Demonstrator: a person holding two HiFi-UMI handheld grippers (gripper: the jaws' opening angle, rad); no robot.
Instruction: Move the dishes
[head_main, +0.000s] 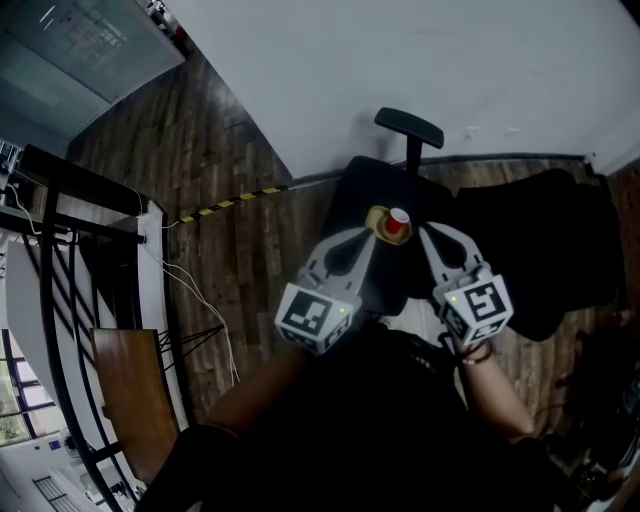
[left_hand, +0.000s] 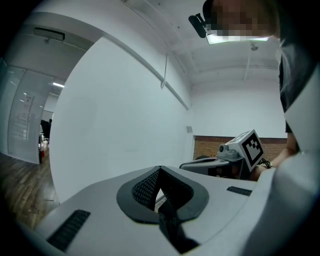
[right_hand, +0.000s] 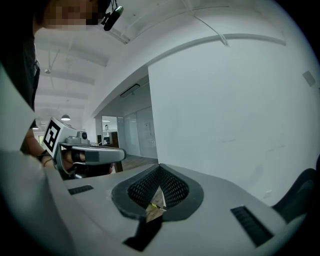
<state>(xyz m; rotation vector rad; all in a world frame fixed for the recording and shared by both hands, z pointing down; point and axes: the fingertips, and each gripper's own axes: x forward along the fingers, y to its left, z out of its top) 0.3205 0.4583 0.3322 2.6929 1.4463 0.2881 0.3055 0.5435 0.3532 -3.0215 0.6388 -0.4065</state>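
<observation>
A small yellow dish (head_main: 378, 222) with a red cup (head_main: 398, 221) on it rests on the seat of a black office chair (head_main: 365, 195), seen only in the head view. My left gripper (head_main: 367, 238) is held just left of the dish and my right gripper (head_main: 424, 233) just right of it, both raised in front of my chest. In the left gripper view the left gripper (left_hand: 159, 189) has its dark pads pressed together with nothing between them. The right gripper (right_hand: 159, 194) looks the same in its own view. Both cameras face white walls, so neither shows the dish.
The chair's headrest (head_main: 410, 128) points toward a white wall (head_main: 450, 60). A dark bulky object (head_main: 550, 240) lies right of the chair. Yellow-black tape (head_main: 235, 200) crosses the wooden floor (head_main: 230, 270). A black rack (head_main: 70, 200) and a wooden board (head_main: 135, 390) stand at left.
</observation>
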